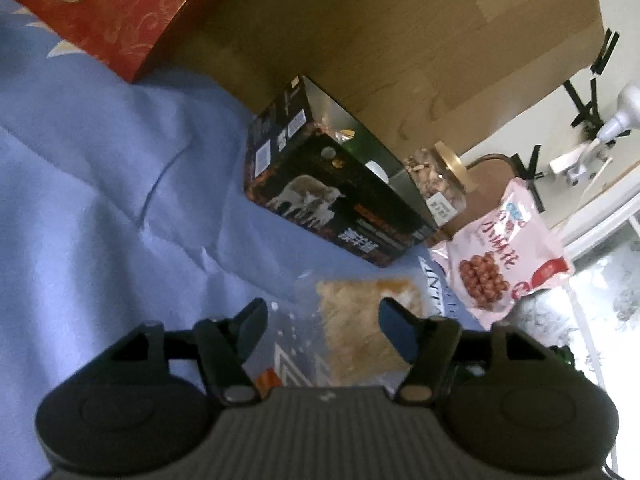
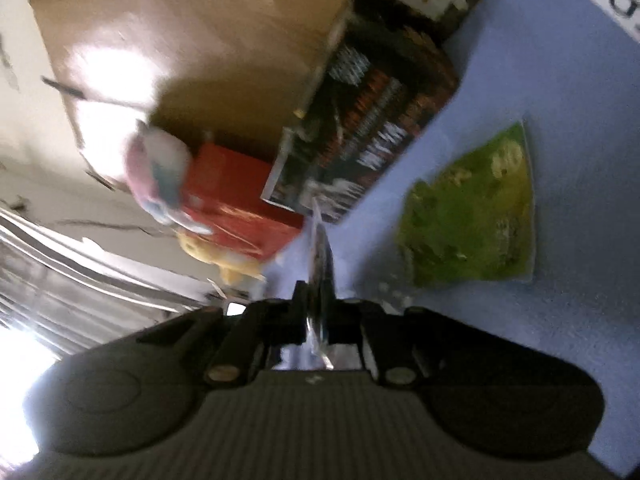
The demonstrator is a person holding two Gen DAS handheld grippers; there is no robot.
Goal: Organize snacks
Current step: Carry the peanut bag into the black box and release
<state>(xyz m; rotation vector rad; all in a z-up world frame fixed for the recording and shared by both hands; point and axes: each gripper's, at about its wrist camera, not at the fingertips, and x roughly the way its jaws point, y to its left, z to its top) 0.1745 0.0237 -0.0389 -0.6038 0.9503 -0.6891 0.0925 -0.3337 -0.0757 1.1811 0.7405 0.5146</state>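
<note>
My left gripper [image 1: 322, 330] is open and empty, just above a clear bag of pale crisps [image 1: 362, 328] lying on the blue cloth [image 1: 100, 200]. Beyond it stands an open black box [image 1: 332, 196] with items inside, a jar of nuts [image 1: 434, 178] and a pink snack bag [image 1: 504, 252]. My right gripper [image 2: 318, 280] is shut on the edge of a thin clear packet [image 2: 320, 256], seen edge-on. A green snack bag [image 2: 476, 216] lies on the cloth to its right. The black box [image 2: 368, 128] is ahead in this blurred view.
A red gift bag [image 1: 112, 12] stands at the back left against a wooden board [image 1: 400, 40]. In the right wrist view a red box [image 2: 236, 204], a pink-white soft item [image 2: 160, 172] and a yellow item [image 2: 224, 256] sit left of the black box.
</note>
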